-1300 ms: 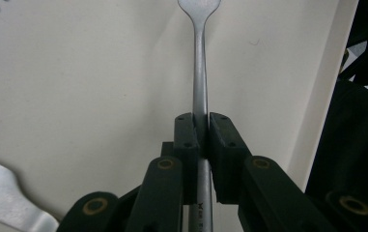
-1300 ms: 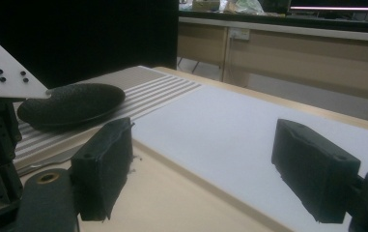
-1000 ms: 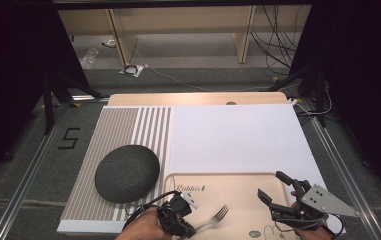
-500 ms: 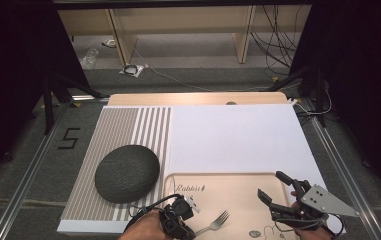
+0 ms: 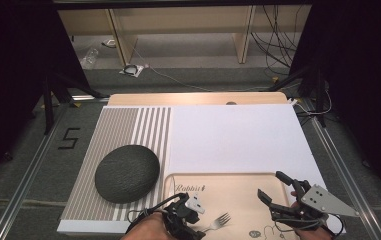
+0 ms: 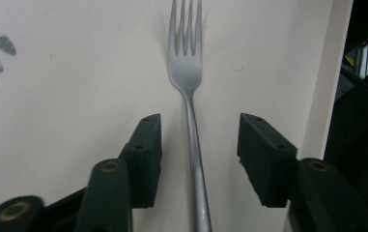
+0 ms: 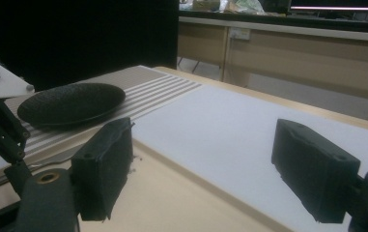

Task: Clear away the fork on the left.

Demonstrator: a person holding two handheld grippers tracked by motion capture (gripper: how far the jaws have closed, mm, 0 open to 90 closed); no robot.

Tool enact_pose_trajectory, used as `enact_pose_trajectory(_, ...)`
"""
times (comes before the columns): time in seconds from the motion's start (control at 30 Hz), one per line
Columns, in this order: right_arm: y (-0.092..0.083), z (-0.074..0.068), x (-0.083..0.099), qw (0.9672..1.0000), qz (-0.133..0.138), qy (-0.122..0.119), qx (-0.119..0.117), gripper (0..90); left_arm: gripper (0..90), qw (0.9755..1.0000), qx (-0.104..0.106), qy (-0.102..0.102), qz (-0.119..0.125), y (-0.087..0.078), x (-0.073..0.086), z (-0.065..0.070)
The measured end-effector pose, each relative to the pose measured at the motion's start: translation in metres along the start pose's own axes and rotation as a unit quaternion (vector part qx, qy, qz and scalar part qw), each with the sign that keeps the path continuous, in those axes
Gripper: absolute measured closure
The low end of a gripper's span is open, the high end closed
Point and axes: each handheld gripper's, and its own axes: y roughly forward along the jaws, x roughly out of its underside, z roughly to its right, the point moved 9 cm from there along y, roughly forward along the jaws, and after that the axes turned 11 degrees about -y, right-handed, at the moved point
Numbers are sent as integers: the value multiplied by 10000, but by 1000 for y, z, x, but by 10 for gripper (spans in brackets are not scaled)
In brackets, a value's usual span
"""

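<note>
Dark plate [image 5: 127,173] sits on the striped mat [image 5: 123,131]. Left gripper [image 6: 200,145] has just been opening; its jaws stand apart, clear of the fork [image 6: 189,92] between them. Fork: plain silver metal, four tines, lying flat on the beige tray [image 5: 238,187], printed "Rabbit". Right gripper [image 5: 278,192] spread, holding nothing.

a lab-like recording room: black curtains [image 5: 18,75] flank the table [image 5: 198,99], loose cables [image 5: 273,40] trail over grey carpet, and metal rails [image 5: 23,185] run along the floor.
</note>
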Motion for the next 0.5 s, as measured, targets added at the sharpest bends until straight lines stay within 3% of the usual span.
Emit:
enact_pose_trajectory(0.17,0,0,0,10000,6,-6,0,235,742,9991,-93,398,140,6,-1,7)
enact_pose_trajectory(0.33,0,0,0,10000,2,-12,-1,236,872,9983,-110,557,114,14,-1,10)
enact_pose_trajectory(0.5,0,0,0,10000,-5,-10,-4,236,894,9979,-102,640,52,22,1,14)
